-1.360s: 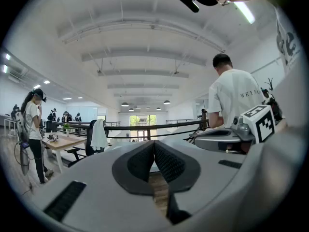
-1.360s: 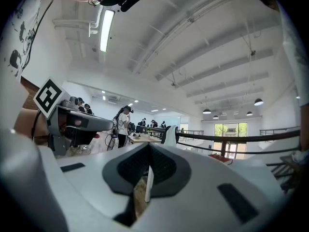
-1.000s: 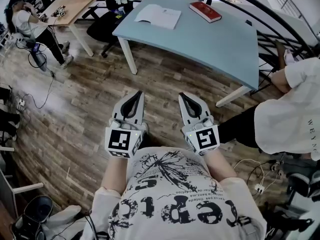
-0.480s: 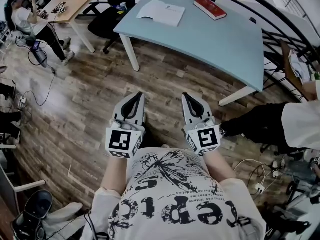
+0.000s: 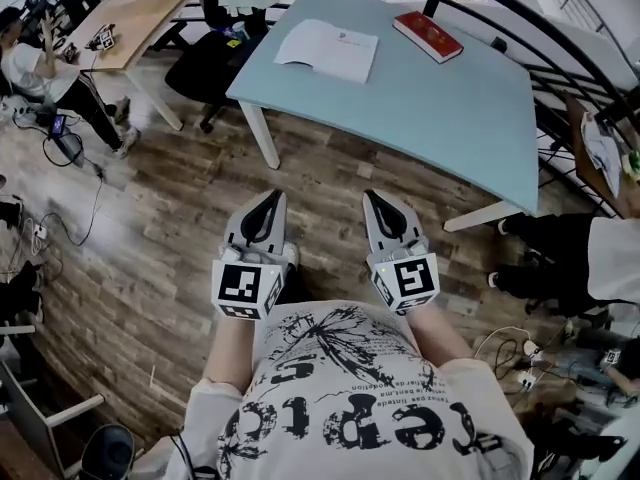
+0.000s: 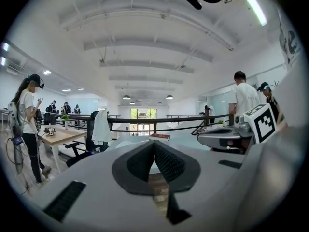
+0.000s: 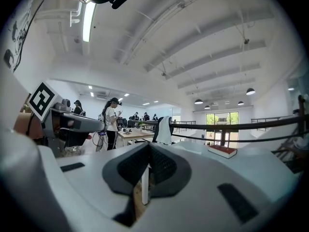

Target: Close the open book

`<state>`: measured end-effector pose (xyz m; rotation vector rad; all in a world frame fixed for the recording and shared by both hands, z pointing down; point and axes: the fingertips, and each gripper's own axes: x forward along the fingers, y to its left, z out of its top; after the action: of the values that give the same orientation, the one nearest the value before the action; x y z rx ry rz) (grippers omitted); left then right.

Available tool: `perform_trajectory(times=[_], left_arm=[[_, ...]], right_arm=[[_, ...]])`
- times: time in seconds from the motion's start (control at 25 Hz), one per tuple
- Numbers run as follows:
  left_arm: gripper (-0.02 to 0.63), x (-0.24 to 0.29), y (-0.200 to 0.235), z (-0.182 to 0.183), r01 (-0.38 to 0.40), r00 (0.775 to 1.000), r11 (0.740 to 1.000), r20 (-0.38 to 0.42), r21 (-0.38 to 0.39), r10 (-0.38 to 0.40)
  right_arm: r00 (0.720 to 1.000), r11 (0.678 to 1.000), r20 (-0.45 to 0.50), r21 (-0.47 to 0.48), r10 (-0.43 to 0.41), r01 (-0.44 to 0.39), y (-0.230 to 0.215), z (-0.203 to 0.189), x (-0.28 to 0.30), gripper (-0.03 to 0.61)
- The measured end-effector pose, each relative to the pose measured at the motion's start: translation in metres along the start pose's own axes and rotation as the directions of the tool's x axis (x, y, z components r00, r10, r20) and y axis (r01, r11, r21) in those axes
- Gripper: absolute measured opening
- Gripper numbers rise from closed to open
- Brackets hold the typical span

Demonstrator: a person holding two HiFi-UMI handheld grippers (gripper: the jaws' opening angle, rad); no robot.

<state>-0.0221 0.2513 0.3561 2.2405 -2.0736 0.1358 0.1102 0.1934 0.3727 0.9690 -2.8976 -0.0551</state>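
Note:
An open white book (image 5: 326, 50) lies flat on the light blue table (image 5: 430, 98), near its far left corner. A closed red book (image 5: 434, 36) lies further back on the same table. My left gripper (image 5: 271, 197) and right gripper (image 5: 372, 197) hang side by side over the wooden floor in front of my chest, well short of the table. Both point toward it. The left gripper's (image 6: 153, 145) jaws are pressed together with nothing between them, the red book (image 6: 159, 137) showing beyond. The right gripper (image 7: 148, 148) is likewise shut and empty.
A black office chair (image 5: 205, 63) draped with a white garment stands at the table's left end, beside a wooden desk (image 5: 140, 13). A person (image 5: 30, 63) stands far left; another sits at the right (image 5: 600, 253). A dark railing (image 5: 530, 13) curves behind the table. Cables lie on the floor.
I have walked toward the table: it and the books sit a little nearer in the head view, and the seated person has slid toward the right edge. Both grippers stay shut.

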Motion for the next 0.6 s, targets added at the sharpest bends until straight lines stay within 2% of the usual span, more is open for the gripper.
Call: perform_trajectory(times=[0.32, 0.6], left_arm=[[0.02, 0.098, 0.124, 0.013, 0.082, 0.996, 0.996, -0.021, 0.02, -0.082], [0.02, 0.17, 0.188, 0.015, 0.151, 0.987, 0.989, -0.05, -0.002, -0.151]], right_arm=[[0.994, 0.994, -0.027, 0.007, -0.106, 0.107, -0.017, 0.009, 0.137, 0.012], [0.984, 0.986, -0.076, 0.029, -0.163, 0.166, -0.036, 0.006, 0.218, 0.012]])
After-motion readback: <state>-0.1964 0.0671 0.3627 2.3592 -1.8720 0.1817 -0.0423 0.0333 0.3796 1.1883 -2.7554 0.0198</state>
